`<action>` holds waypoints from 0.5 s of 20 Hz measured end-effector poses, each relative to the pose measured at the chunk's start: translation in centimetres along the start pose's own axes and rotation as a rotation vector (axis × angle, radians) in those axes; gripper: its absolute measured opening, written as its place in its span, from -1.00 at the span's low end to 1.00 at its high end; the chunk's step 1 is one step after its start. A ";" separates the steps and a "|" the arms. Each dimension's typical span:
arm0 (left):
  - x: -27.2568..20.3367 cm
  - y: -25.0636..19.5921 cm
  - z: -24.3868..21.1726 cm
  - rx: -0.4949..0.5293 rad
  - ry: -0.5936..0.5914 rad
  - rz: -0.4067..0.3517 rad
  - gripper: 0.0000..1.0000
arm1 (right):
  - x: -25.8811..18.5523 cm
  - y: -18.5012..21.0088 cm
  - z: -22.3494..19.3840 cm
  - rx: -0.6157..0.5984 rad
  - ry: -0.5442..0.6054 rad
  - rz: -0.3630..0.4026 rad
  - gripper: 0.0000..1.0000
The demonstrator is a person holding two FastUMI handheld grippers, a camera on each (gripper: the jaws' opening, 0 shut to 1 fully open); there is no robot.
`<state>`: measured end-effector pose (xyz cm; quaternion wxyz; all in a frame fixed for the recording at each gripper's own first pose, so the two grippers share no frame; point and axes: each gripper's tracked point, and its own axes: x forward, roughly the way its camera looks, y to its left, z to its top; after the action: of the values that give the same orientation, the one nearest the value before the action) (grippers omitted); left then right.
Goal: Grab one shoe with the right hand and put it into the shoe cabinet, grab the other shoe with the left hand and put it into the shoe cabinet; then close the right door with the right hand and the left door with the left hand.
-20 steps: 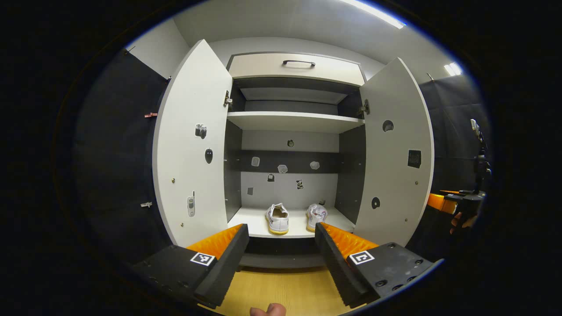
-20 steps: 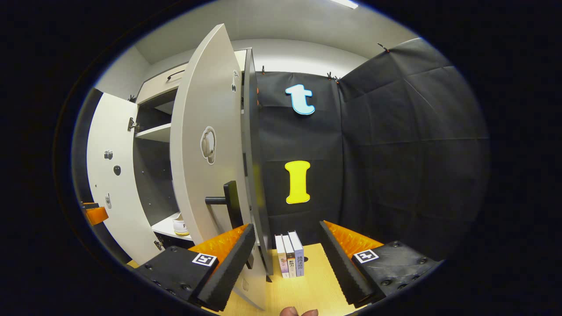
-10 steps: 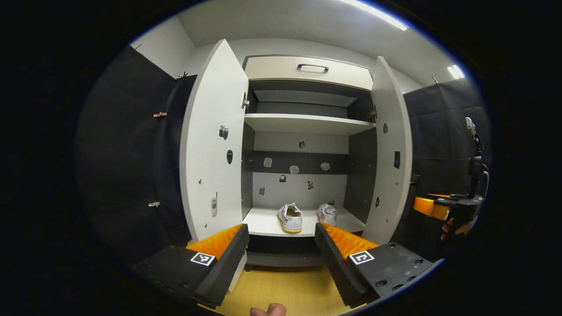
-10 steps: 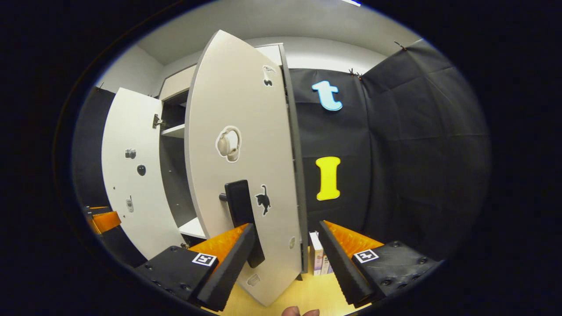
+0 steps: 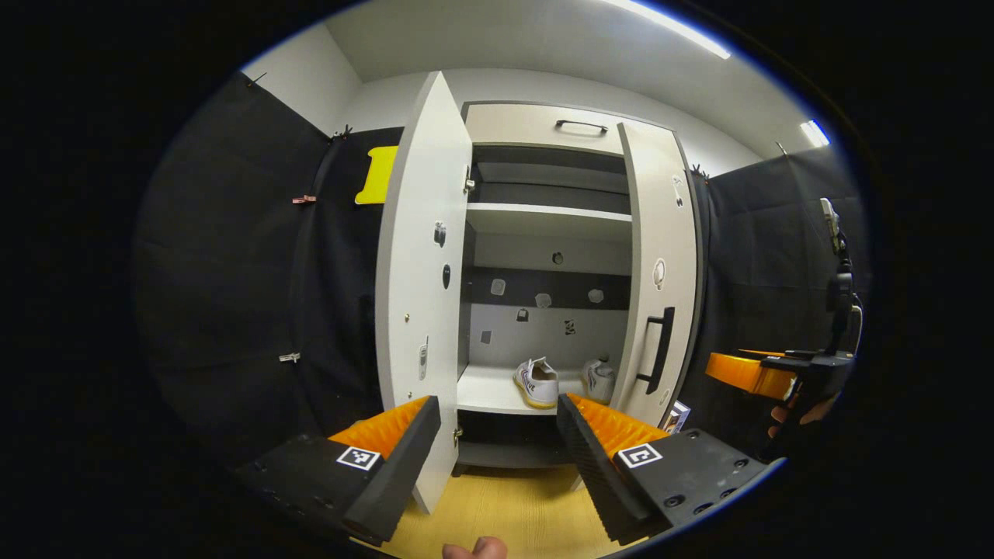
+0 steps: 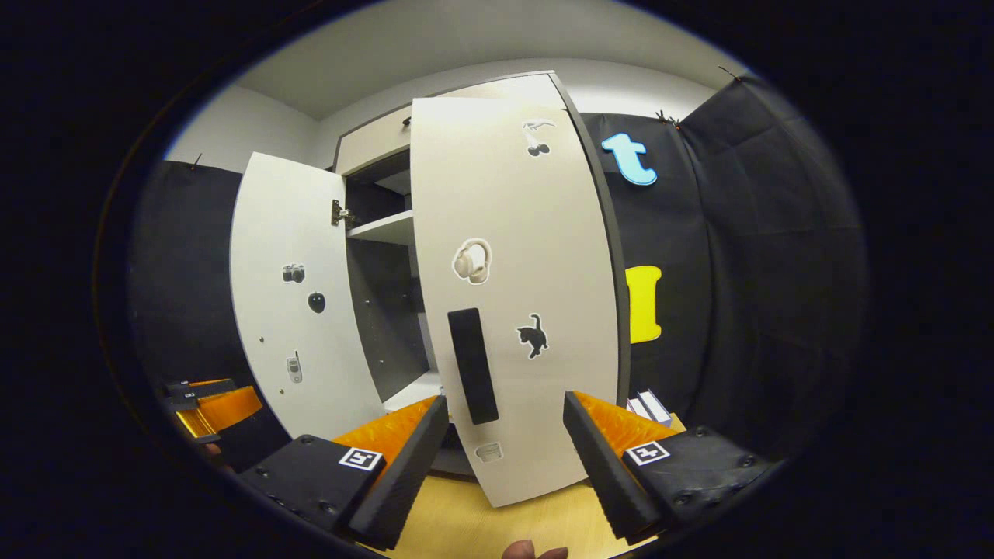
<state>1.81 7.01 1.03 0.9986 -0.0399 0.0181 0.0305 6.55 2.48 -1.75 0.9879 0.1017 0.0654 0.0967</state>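
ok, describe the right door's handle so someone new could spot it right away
Start at the tall white shoe cabinet against the black cloth wall, with both doors swung out. On the outer face of the right door, look around mid-height near the free edge. The handle is a plain black upright bar, the only raised fitting there; its neighbours, a headphones sticker and a black cat sticker, are flat.

We get bright, even light from ceiling strip lights [image 5: 668, 27]; sharp focus, heavy fisheye bending at the edges.
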 end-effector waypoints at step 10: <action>-0.5 9.9 2.5 0.036 -0.051 0.144 0.90 | -2.5 1.0 0.0 -0.021 -0.004 -0.003 0.95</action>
<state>0.79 17.00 2.74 0.9945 -0.0198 -0.0041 0.1030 3.94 2.89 -1.23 0.9892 0.0914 0.0623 0.0957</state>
